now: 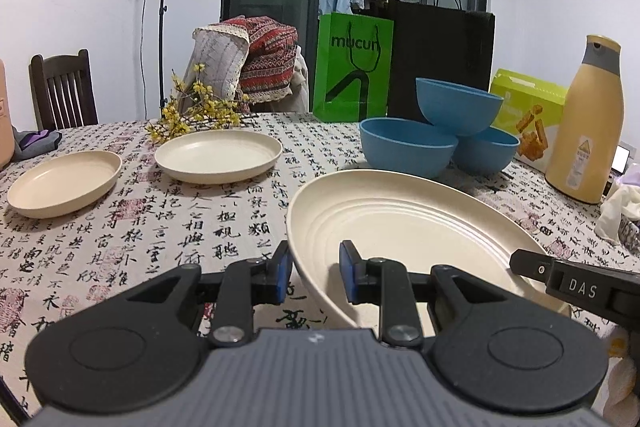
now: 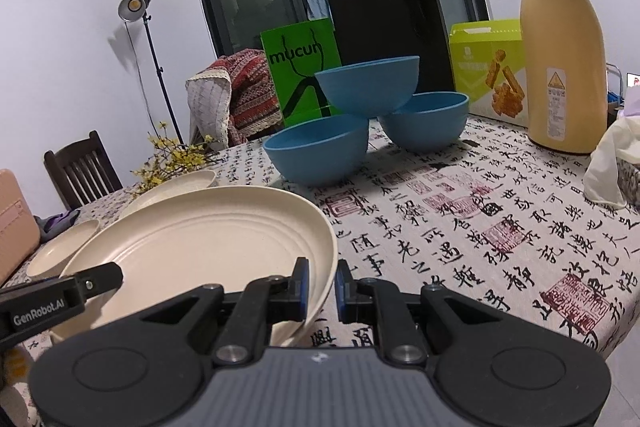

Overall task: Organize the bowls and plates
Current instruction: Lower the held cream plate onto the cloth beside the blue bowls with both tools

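Cream plate (image 1: 400,223) is pinched at its rim by both the left hand-held gripper (image 1: 314,273) and right hand-held gripper (image 2: 322,287), while two plates (image 1: 218,155) and three bowls (image 1: 408,151) remain unstacked.

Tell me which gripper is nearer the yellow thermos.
Right. The right gripper clamps the large plate's rim on the side facing the yellow thermos. The left gripper grips the opposite rim, farther from it.
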{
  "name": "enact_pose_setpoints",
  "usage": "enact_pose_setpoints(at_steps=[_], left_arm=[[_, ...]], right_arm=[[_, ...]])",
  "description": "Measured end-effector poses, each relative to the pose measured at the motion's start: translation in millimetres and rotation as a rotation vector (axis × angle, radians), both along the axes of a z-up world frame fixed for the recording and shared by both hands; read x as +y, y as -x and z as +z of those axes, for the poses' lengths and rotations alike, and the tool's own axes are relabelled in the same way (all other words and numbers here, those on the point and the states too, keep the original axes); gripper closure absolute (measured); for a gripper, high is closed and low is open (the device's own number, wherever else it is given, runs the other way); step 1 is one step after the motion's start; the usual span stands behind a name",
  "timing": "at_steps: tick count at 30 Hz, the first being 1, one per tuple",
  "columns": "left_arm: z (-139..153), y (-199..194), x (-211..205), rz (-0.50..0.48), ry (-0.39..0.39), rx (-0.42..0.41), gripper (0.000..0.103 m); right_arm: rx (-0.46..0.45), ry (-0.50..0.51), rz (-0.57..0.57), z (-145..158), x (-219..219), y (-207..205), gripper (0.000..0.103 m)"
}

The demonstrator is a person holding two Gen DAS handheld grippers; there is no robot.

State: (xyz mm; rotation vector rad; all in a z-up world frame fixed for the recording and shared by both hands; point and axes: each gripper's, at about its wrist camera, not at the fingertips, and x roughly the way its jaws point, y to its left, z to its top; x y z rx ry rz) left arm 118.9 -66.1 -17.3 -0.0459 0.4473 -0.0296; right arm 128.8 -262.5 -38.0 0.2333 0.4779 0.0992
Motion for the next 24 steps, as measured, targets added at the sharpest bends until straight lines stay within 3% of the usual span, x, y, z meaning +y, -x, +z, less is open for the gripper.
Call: enact_pose_setpoints(at_steps=[24], left_arm=[[-28,-17,-2,-0.004,-0.01,0.074,0.077]], right_arm=[[0.053,0.013,-0.014,-30,-1,-13,0.09]])
